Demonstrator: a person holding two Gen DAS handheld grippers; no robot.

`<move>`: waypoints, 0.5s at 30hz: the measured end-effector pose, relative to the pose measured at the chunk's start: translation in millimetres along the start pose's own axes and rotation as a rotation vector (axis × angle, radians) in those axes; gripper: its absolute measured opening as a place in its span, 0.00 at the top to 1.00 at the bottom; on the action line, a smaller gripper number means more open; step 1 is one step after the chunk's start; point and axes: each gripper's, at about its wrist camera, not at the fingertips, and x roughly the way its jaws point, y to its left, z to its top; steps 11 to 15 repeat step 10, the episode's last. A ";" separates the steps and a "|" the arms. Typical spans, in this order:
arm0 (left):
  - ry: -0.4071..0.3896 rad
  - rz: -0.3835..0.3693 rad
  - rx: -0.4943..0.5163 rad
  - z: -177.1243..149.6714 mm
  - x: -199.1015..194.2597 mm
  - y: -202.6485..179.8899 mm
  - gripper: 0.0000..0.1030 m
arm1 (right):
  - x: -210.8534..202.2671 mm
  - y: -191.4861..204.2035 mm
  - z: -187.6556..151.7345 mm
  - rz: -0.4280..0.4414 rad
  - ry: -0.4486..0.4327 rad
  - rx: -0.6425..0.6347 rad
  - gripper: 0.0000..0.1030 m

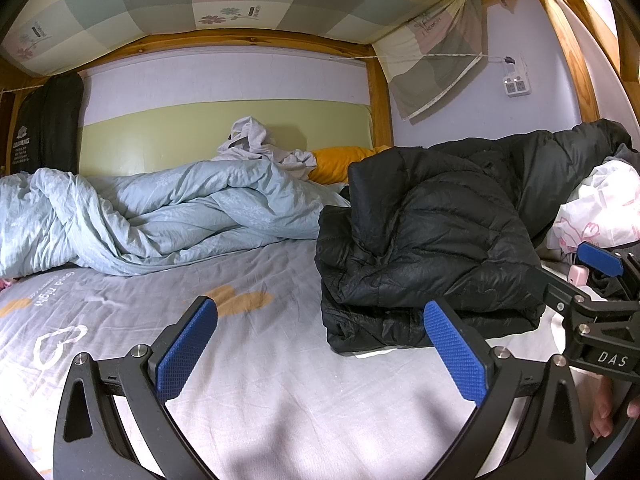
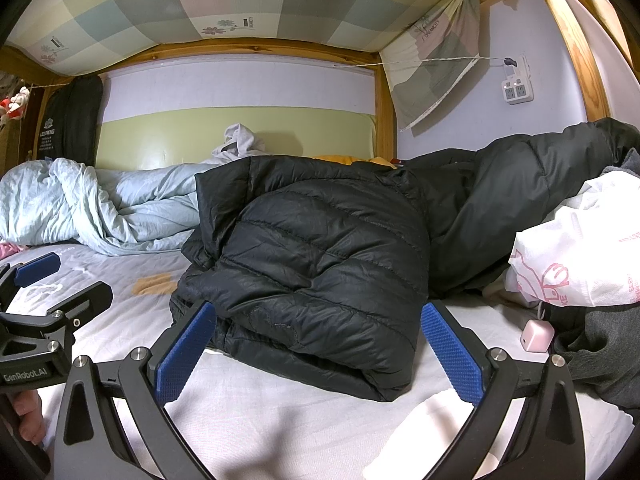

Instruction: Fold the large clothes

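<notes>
Both grippers, left gripper (image 1: pixel 320 350) and right gripper (image 2: pixel 318 354), hover with jaws spread, the folded black jacket (image 2: pixel 320 264) just ahead.

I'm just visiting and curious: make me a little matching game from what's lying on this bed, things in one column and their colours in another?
Things:
1. Puffy quilted down jacket, folded on the bed
2. Crumpled duvet along the far side
3. Small charger cube on the sheet
4. Pillow behind the duvet

Colours:
A. Orange-yellow
B. Pink
C. Black
D. Pale blue

Pairs: 1-C, 2-D, 3-B, 4-A
</notes>
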 end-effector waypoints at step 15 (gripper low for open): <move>0.000 -0.001 0.000 -0.2 0.0 0.4 0.00 | -1.2 1.3 0.0 -0.002 0.000 0.001 0.00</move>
